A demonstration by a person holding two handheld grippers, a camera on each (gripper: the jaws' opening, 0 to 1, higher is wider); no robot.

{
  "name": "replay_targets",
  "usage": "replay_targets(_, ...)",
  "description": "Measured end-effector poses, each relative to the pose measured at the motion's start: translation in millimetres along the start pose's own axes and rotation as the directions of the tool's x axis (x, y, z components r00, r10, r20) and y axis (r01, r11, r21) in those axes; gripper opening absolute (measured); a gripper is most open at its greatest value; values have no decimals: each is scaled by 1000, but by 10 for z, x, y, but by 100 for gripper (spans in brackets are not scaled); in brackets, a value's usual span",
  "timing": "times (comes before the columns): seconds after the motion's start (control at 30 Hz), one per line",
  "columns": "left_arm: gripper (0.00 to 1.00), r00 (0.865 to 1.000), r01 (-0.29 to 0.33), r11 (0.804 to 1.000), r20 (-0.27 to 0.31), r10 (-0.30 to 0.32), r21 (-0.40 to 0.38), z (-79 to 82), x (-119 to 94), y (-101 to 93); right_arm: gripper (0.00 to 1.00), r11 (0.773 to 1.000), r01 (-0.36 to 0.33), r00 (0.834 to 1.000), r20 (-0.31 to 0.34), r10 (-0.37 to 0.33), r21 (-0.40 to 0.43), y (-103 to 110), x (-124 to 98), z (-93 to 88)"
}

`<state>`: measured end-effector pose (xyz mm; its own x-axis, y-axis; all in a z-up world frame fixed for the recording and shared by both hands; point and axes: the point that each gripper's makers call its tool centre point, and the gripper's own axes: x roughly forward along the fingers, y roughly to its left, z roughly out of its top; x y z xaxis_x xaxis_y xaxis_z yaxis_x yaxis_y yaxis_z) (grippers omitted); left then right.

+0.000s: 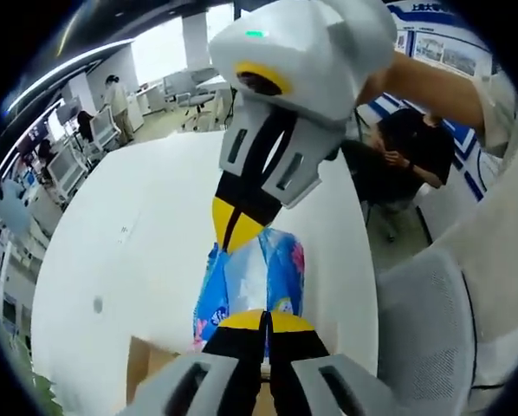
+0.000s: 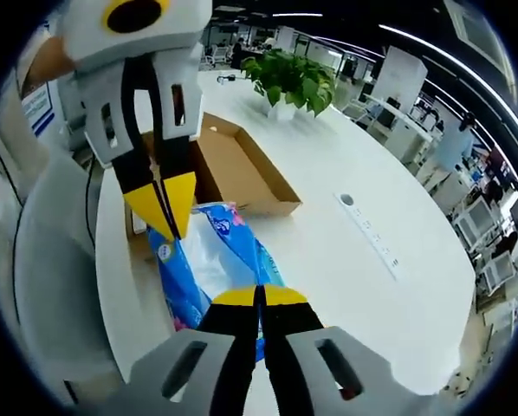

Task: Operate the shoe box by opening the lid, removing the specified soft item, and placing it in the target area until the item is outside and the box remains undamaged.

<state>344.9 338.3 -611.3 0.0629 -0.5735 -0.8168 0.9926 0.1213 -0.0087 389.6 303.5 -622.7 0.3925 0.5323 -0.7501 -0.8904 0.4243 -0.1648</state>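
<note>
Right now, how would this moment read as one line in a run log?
phase: carrying | item: blue plastic tissue pack outside brown cardboard shoe box | left gripper: shut on pack | right gripper: shut on pack

No legible text or labels.

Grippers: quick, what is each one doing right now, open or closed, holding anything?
Left gripper: shut on one end of the blue tissue pack.
Right gripper: shut on the pack's other end.
</note>
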Motion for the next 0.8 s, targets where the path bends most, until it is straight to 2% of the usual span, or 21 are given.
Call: replay_targets(0.8, 0, 998, 63, 997, 23, -64, 54, 633, 561, 55, 0, 997, 64, 997, -38, -63, 35, -507, -315, -573)
